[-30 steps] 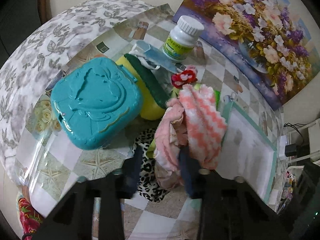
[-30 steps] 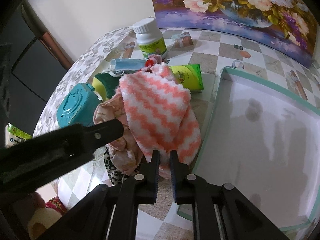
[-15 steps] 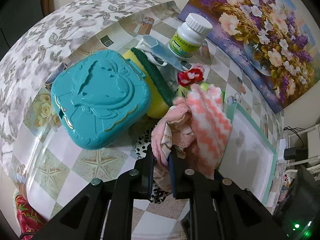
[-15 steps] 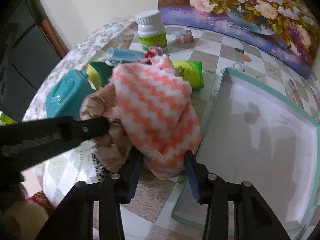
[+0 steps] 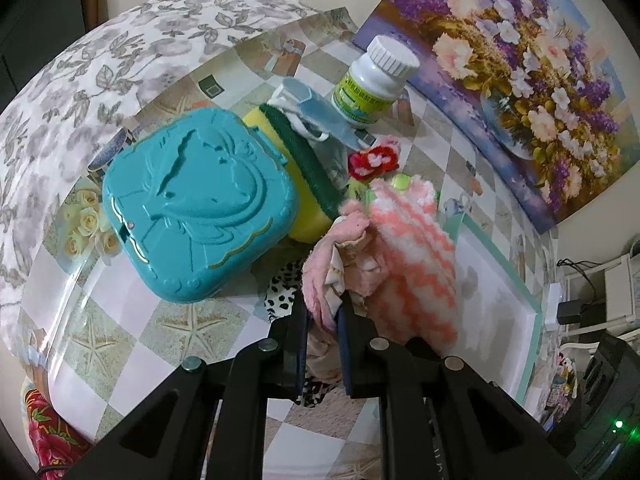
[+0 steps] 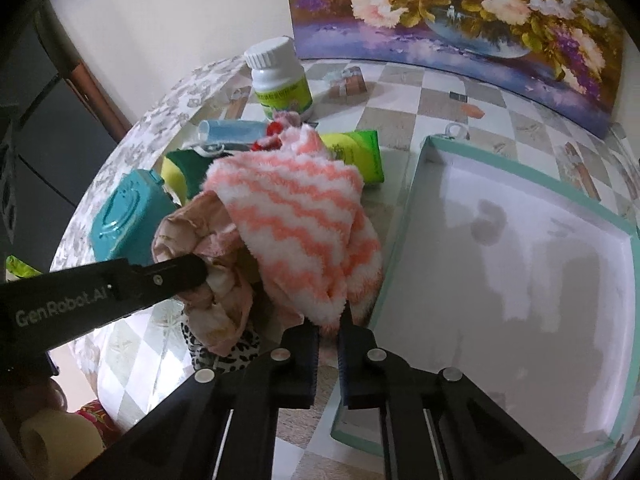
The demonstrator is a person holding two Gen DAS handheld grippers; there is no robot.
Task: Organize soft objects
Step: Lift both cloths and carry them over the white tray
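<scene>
A pink cloth (image 5: 328,268) and a fluffy pink-and-white zigzag cloth (image 6: 296,216) hang lifted above the table. My left gripper (image 5: 323,312) is shut on the pink cloth; in the right wrist view its arm pinches that cloth (image 6: 208,240). My right gripper (image 6: 329,320) is shut on the lower edge of the zigzag cloth, which also shows in the left wrist view (image 5: 408,256). A leopard-print cloth (image 6: 224,356) lies on the table under them. A white tray with a teal rim (image 6: 400,240) lies just to the right.
A teal plastic case (image 5: 196,204), a yellow-green sponge (image 5: 304,176), a blue face mask (image 6: 232,132), a red-and-pink hair tie (image 5: 372,160), a green packet (image 6: 360,152) and a white pill bottle (image 6: 280,80) crowd the table's left. A flower painting (image 6: 460,20) leans behind.
The left gripper closed on the pink cloth about a second ago. The right gripper, open half a second ago, has shut on the zigzag cloth. Both cloths now hang higher.
</scene>
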